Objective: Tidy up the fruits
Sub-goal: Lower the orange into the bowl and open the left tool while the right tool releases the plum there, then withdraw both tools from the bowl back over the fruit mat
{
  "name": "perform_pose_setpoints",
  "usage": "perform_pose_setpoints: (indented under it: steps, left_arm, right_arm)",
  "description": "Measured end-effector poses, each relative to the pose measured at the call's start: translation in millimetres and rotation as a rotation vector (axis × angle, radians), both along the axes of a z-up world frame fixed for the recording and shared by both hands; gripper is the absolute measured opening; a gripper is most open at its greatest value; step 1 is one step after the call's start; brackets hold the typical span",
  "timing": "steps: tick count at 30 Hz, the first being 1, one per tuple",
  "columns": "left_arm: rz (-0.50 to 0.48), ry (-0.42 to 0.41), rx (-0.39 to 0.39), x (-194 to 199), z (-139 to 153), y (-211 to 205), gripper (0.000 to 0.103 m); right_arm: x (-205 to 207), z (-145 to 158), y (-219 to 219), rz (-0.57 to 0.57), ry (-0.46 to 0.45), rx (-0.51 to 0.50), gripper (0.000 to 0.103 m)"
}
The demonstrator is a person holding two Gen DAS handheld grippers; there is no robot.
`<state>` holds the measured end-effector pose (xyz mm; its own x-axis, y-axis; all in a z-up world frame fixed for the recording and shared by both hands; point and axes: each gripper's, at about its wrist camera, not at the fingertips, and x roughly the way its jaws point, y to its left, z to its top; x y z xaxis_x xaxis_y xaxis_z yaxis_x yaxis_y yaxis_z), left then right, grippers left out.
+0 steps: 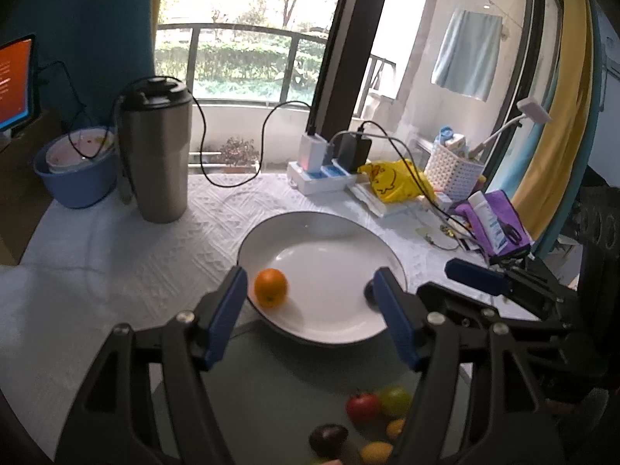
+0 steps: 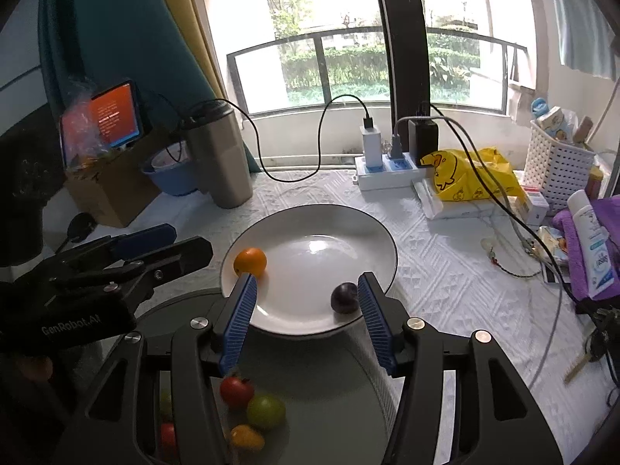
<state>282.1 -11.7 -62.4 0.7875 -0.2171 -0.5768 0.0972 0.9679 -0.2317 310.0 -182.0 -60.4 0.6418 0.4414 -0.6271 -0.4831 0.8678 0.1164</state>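
Fruits: orange (image 1: 271,287) sits at the plate's left inner rim, dark plum (image 2: 344,297) at its near right; white plate (image 1: 333,240) on the bench (image 1: 116,263), its near edge overlapping a grey round tray (image 2: 329,387). More fruit lies loose on that tray: red tomato-like one (image 2: 236,390), green one (image 2: 266,410), yellow one (image 2: 246,438), another dark one (image 1: 328,439). Middle of the plate is bare. Bench left of the plate is free up to the steel tumbler (image 1: 157,155) and blue bowl (image 1: 77,182). Far edge is crowded: power strip (image 2: 387,174) with cables, yellow bag (image 2: 469,178), white basket (image 2: 558,170), purple cloth with a bottle (image 2: 593,240) to the right. Left tool (image 1: 310,290) is about half open, nothing between the pads, orange just inside its left finger and apart from it. Right tool (image 2: 306,298) is also about half open and empty; plum just beside its right finger (image 2: 374,317), touching or not I cannot tell. Both tools hang over the plate's near edge, side by side.
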Motion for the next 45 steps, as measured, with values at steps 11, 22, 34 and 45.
perform_pose_setpoints:
  steps: [11, 22, 34, 45]
  left_arm:
    - [0.015, -0.041, 0.008, -48.4, 13.9, -4.6, 0.07]
    - [0.01, -0.044, 0.02, -82.6, 11.4, -12.4, 0.07]
    - [0.001, -0.013, 0.025, -111.7, -5.5, -18.6, 0.07]
    - [-0.016, 0.042, 0.027, -127.9, -31.1, -21.2, 0.07]
  right_arm:
    - [-42.3, 13.6, -9.7, 0.005, -0.031, 0.012, 0.057]
    - [-70.1, 11.1, -18.4, 0.005, -0.031, 0.018, 0.057]
    - [-98.9, -5.6, -28.4, 0.004, -0.003, 0.008, 0.057]
    - [-114.3, -29.4, -36.4, -0.003, 0.052, -0.005, 0.057]
